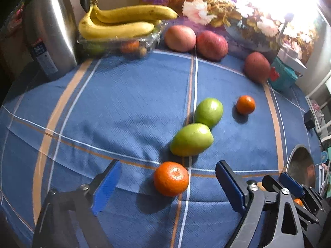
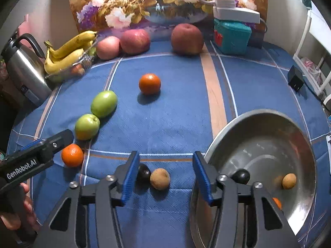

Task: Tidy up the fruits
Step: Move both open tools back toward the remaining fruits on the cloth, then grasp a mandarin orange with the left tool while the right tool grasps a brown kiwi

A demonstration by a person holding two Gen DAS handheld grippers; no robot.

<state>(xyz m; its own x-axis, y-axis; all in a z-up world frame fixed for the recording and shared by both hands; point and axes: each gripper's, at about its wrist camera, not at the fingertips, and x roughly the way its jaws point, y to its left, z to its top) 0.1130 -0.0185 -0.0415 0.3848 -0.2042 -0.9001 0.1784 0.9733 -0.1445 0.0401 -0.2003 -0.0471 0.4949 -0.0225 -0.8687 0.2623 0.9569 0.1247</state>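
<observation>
Steel kettle [image 1: 49, 31] far left, well beyond the left tongs [image 1: 167, 184], bananas [image 1: 120, 23] just beside it on a clear tray [image 1: 115, 43]. Blue plaid cloth covers the counter [image 1: 113, 107]. Left tongs wide apart, nothing gripped; an orange [image 1: 171, 178] sits between the blue pads [image 1: 107, 188], touching neither. Straight ahead of them two green fruits [image 1: 192, 139] touch each other, a second orange [image 1: 245, 104] further off to the right. Three red apples [image 1: 212, 45] line the back edge.

Right tongs [image 2: 163, 177] partly apart, holding nothing. Between the pads lies a small brown fruit [image 2: 160, 179], clear of both; a dark round fruit [image 2: 144, 172] sits just beside the left pad [image 2: 129, 179], possibly touching, hard to tell. Metal bowl [image 2: 293, 136] just right of these tongs, its rim near the right pad; inside it a dark fruit [image 2: 240, 176], a brown fruit [image 2: 289, 181] and an orange piece [image 2: 276, 203] partly hidden. Teal box [image 2: 231, 38] far ahead on the right, by the flower picture [image 2: 134, 6].
</observation>
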